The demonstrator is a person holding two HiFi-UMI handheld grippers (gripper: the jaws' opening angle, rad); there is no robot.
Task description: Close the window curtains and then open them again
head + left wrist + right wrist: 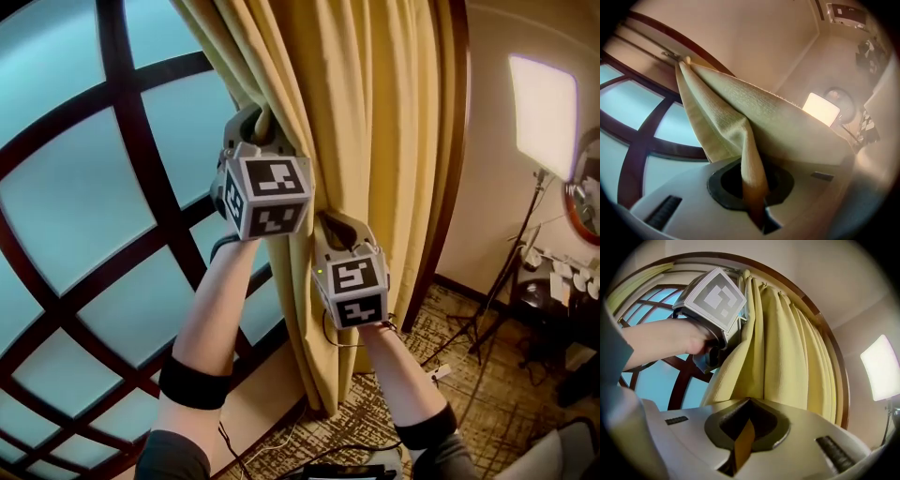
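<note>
Curtain [375, 112] in left claw [753, 197], right claw [740, 441]

There are two grippers, the left gripper [261, 120] and the right gripper [337, 225], and one yellow curtain [375, 112] at twelve o'clock. One window [75, 206] fills nine o'clock. One lit lamp panel [542, 112] stands at two o'clock.

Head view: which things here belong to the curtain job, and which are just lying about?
Job:
yellow fabric curtain
left hand-held gripper, shut on it
right hand-held gripper, shut on it
large window with dark wooden bars

Lying about:
bright rectangular light panel
black tripod stand
cables on the patterned carpet
</note>
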